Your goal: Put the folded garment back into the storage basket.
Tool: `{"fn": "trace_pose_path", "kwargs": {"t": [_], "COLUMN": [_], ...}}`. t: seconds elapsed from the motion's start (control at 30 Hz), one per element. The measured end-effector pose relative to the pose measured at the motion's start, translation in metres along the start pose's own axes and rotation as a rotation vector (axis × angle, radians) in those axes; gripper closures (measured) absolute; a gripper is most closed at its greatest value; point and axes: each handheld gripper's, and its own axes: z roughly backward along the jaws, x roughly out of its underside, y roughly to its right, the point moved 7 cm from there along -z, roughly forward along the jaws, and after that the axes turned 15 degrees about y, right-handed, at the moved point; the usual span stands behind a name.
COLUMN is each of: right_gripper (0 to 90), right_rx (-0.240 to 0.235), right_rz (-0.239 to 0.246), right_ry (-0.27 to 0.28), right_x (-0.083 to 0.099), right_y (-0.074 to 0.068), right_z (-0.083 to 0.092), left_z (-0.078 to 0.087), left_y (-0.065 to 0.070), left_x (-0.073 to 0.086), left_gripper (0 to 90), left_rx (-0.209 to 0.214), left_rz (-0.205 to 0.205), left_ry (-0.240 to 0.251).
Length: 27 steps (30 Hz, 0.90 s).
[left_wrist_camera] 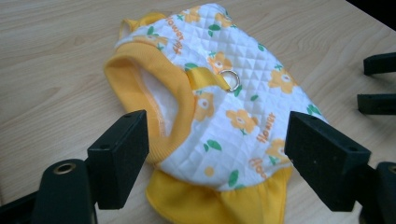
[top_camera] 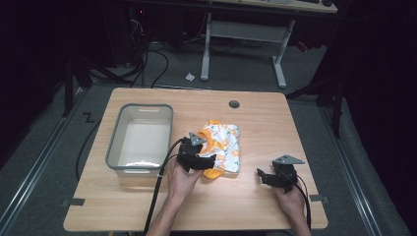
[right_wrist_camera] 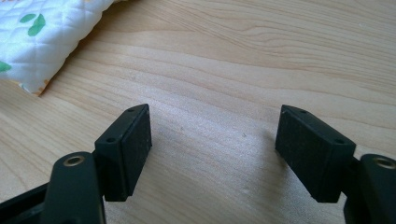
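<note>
The left gripper (top_camera: 209, 162) is hovering at the near edge of the quilted pet vest (top_camera: 223, 145), jaws spread wide around its yellow hem, nothing standing between them. The right gripper (top_camera: 263, 176), also spread and holding nothing, is waiting well right of the vest. The vest's long axis is running away from the person; the grey bin (top_camera: 118, 140) is sitting just left of it on the table (top_camera: 255, 123).

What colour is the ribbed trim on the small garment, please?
Yellow trim on the garment, clearest in the left gripper view.

The garment's (right_wrist_camera: 42, 32) bulk is cut off by the right gripper view's edge.
</note>
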Motion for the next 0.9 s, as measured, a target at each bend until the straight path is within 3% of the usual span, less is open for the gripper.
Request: {"fn": "trace_pose_path", "kwargs": {"t": [0.27,0.33,0.6,0.9], "right_gripper": [27.1,27.1,27.1,27.1], "right_rx": [0.000,0.000,0.001,0.001], "right_rz": [-0.001,-0.002,-0.002,-0.002], "right_ry": [0.000,-0.001,-0.001,-0.001], "right_x": [0.000,0.000,0.000,0.000], "right_y": [0.000,0.000,0.000,0.000], "right_z": [0.000,0.000,0.000,0.000], "left_z": [-0.021,-0.026,-0.047,-0.071], "left_y": [-0.005,-0.008,-0.017,-0.029], "left_x": [-0.003,-0.004,-0.009,-0.001], "left_gripper": [21.8,21.8,20.6,20.9], "left_rx": [-0.019,-0.025,-0.064,-0.115], "left_rz": [0.014,0.034,0.034,0.065], "left_ry": [-0.026,-0.024,-0.054,-0.085]}}
